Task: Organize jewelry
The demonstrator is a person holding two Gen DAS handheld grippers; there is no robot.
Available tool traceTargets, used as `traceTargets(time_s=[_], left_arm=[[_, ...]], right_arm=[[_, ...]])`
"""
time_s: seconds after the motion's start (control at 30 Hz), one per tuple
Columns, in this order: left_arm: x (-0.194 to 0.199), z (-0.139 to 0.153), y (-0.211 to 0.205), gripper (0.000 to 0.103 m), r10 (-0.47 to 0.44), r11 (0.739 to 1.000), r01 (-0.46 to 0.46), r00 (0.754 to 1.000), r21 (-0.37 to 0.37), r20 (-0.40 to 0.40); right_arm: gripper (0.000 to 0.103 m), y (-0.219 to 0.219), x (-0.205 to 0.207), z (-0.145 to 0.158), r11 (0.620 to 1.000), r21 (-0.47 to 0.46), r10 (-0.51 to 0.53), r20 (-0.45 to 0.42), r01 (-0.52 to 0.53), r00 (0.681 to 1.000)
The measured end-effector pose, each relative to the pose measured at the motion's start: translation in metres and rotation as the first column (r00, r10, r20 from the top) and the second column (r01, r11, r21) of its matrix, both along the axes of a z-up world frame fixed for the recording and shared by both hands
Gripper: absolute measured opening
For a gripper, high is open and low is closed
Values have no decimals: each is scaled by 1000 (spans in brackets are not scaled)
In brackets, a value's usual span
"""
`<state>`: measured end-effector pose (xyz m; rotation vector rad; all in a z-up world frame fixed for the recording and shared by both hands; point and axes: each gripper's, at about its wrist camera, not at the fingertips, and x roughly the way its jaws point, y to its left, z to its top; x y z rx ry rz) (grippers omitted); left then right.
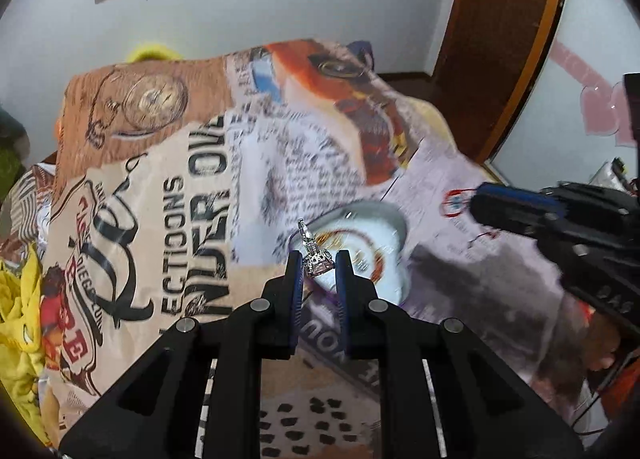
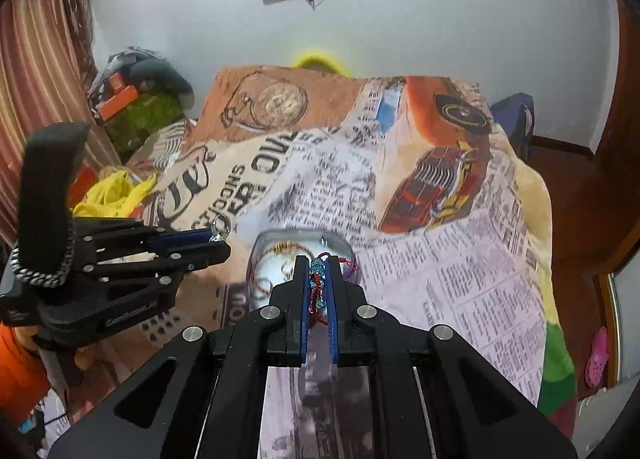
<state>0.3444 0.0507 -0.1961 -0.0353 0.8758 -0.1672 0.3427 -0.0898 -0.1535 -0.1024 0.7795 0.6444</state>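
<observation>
Left wrist view: left gripper (image 1: 319, 265) pinches a silver ring (image 1: 316, 257) — right gripper (image 2: 318, 279) clamps a red-and-blue beaded bracelet (image 2: 318, 285) above the round tin (image 2: 344, 249) on the bed (image 2: 460, 259).

The left gripper (image 1: 319, 265) is matt black plastic, pinching a sparkly silver metal ring (image 1: 316, 255). The printed bedspread (image 1: 168, 195) is soft cloth. The bowl (image 2: 340, 247) looks like glossy clear glass, though blurred.
</observation>
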Motion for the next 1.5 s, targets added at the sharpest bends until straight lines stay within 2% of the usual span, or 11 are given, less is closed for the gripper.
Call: traceTargets(time_s=[0.27, 0.57, 0.83, 1.13, 1.23, 1.33, 1.5], left_arm=[[14, -1, -10, 15, -24, 999, 24, 1000, -28, 0], [27, -28, -13, 15, -45, 998, 42, 997, -44, -58], [31, -37, -12, 15, -51, 997, 46, 995, -57, -80], [26, -35, -12, 15, -48, 998, 46, 996, -32, -70], [21, -32, -11, 15, -43, 999, 42, 997, -18, -67], [12, -25, -11, 15, -37, 999, 36, 998, -12, -55], [-6, 0, -8, 15, -16, 1000, 16, 1000, -5, -3]], right_arm=[[7, 17, 16, 3, 1000, 1, 4, 13, -4, 1000], [7, 34, 38, -21, 1000, -31, 5, -59, -7, 998], [7, 36, 48, -37, 998, -58, -1, -101, -5, 995], [7, 40, 49, -39, 995, -95, -5, -109, -5, 994], [12, 40, 47, -38, 995, -98, -4, -116, -7, 993], [20, 38, 44, -33, 995, -95, -7, -111, -3, 994], [20, 36, 32, -17, 996, -94, -7, -76, 0, 997]])
